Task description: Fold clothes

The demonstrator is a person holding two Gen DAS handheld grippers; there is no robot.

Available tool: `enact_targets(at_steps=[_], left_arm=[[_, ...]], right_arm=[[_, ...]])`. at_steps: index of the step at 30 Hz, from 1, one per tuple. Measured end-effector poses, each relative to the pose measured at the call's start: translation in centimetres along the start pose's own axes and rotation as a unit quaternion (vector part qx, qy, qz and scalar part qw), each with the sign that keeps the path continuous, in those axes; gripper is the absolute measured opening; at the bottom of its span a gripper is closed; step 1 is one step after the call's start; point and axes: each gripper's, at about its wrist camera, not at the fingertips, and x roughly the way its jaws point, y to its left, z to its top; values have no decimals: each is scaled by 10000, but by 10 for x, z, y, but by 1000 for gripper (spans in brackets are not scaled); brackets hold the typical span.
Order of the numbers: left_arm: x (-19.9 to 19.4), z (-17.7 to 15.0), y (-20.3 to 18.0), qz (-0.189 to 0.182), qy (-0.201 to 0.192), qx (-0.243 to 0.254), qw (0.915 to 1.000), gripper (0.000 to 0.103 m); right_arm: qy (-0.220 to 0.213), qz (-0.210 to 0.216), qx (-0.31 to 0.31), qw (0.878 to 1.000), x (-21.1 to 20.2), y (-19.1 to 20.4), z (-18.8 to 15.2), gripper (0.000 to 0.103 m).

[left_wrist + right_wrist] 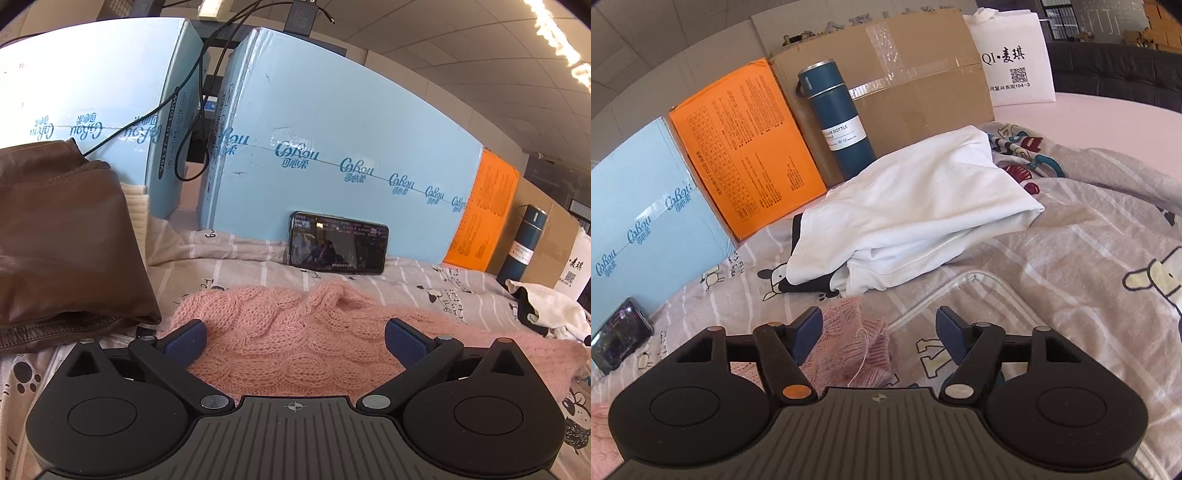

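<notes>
Left gripper (293, 338) spread wide over pink sweater (295, 343). Right gripper (878, 328) likewise agape, empty, at sweater's edge near white garment (912, 214).

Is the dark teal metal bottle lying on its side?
No, the dark teal metal bottle stands upright against the brown cardboard box.

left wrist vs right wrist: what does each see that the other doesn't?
Only the left wrist view: the brown leather garment piled at left, black cables hanging over the blue cartons, and the open left gripper over the sweater's body.

Only the right wrist view: the open right gripper by the sweater's edge, and a bare pink surface beyond the bedding.

Both: pink knit sweater, phone, blue carton, orange box, teal bottle, white garment, cartoon-print sheet.
</notes>
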Motion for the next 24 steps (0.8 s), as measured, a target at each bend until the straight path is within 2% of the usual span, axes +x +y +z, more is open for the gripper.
enact_targets(at_steps=[4, 9, 13, 16, 17, 18, 20, 21, 24], left_arm=[[-2, 1, 1, -32, -15, -79, 10000, 103], [-4, 2, 2, -96, -38, -173, 9998, 103], [-5, 2, 3, -132, -31, -223, 9997, 103], [-4, 2, 5, -166, -4, -278, 9995, 103], [-3, 2, 5, -167, 1, -292, 9994, 103], [-3, 2, 6, -170, 5, -301, 9994, 103], [-3, 2, 6, -173, 11, -314, 9994, 103], [-3, 2, 7, -174, 13, -321, 9993, 103], [-2, 2, 8, -179, 17, -326, 9993, 103]], right_arm=[[584, 526, 614, 9950, 0, -2, -6, 78], [1241, 1089, 1216, 9788, 5, -1, -14, 84], [1093, 1039, 1122, 9822, 18, 17, -16, 89], [756, 946, 1156, 9859, 30, 26, -20, 88], [618, 848, 1085, 9885, 32, 31, -21, 79], [497, 752, 1002, 9909, 34, 37, -24, 59], [350, 598, 772, 9946, 37, 45, -29, 28], [272, 614, 692, 9953, 36, 47, -30, 21], [-163, 832, 773, 9934, 17, 43, -29, 16]])
